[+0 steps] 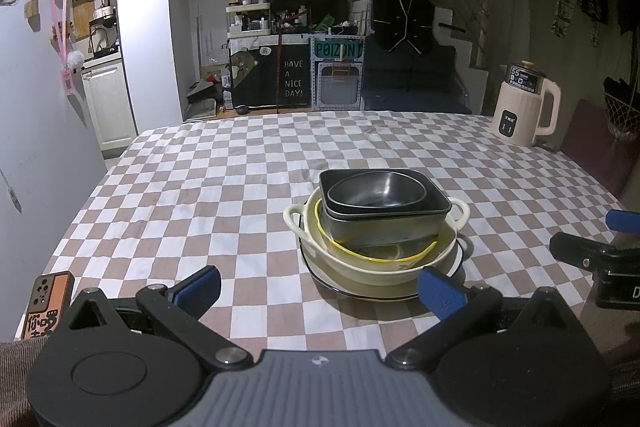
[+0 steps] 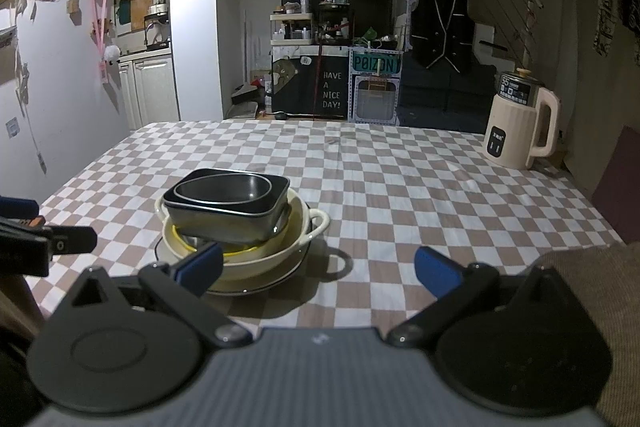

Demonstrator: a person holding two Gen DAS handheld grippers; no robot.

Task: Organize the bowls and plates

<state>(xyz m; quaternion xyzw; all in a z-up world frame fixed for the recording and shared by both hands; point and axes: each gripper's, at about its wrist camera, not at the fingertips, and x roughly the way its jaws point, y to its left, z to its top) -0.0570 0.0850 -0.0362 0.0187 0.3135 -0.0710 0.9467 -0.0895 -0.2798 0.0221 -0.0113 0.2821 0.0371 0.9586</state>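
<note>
Table: checked cloth (image 1: 240, 179), dish stack (image 1: 376, 227) centre.
Kettle (image 1: 524, 107): upper right.
Left gripper (image 1: 320, 287): fingers apart, empty.
Right gripper (image 2: 318, 269): fingers apart, empty.

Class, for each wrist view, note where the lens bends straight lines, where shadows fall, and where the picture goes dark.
Left wrist view: the table edges bow, corners vignette black, the stack casts a shadow toward the camera, and the right wall is dim. Right wrist view: same barrel bend, the cream bowl handle's shadow falls to its right, and the kettle stands before a dim corner.
</note>
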